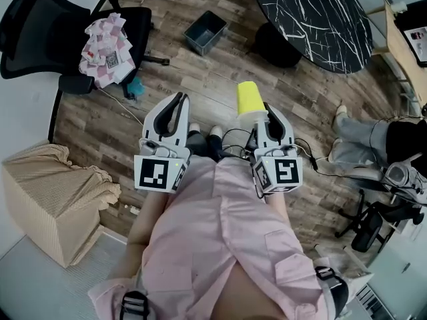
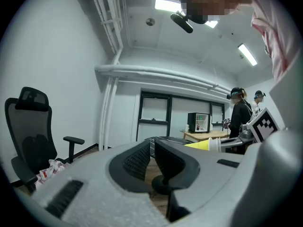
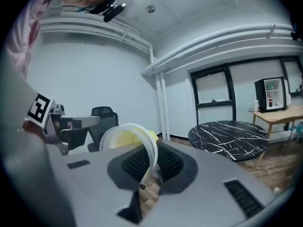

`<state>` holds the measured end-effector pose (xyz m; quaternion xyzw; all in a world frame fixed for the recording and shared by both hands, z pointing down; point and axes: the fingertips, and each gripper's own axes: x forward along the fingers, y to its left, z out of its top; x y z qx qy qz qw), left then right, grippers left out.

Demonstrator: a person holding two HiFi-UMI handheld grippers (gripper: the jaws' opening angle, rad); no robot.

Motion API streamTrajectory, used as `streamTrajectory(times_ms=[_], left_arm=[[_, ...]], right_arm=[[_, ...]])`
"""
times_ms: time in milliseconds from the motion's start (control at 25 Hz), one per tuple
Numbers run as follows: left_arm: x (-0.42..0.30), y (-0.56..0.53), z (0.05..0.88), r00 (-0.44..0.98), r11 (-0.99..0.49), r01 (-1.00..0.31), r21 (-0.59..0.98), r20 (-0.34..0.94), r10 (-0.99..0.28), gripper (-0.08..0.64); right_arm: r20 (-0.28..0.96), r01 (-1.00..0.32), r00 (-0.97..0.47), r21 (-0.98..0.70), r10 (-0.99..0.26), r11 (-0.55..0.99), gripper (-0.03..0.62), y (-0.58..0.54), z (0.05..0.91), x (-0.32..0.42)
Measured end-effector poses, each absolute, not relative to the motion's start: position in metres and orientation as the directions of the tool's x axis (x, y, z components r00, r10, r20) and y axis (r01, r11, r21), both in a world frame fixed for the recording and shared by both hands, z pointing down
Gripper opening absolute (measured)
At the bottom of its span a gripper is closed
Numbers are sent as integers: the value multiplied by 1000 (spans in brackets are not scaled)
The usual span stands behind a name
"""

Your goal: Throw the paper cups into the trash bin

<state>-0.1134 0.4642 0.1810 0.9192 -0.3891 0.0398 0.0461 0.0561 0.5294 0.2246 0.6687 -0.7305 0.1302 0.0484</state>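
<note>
The right gripper point(image 1: 265, 114) pinches a yellow paper cup point(image 1: 248, 99) by its wall at the white rim, jaws pressed on either side, the cup standing out ahead of them above the wooden floor point(image 1: 200, 79). The left gripper point(image 1: 178, 103) is held level beside it, its jaws drawn together on nothing. The grey trash bin point(image 1: 205, 32) sits open on the floor well ahead, between the office chair point(image 1: 40, 25) heaped with papers and the round black marble table point(image 1: 313, 15). The step in hand appears to be the carry. The next move calls for bringing the cup over the bin's mouth before the jaws part, since a release from here would likely land it short on the floor.
</note>
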Motion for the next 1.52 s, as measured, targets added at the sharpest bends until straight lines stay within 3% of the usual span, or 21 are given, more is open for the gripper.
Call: streamTrajectory(times_ms=[400,1520], left_arm=[[-118,450,190,677,-672,-736,83,110,-728,44],[-160,284,188,713,-702,-701,121,124,-690,35]], right_arm=[[267,-995,-71,-83,-961,51,43,516,229,71],[279,-989,55,-118,-959,-91,43,368,220,48]])
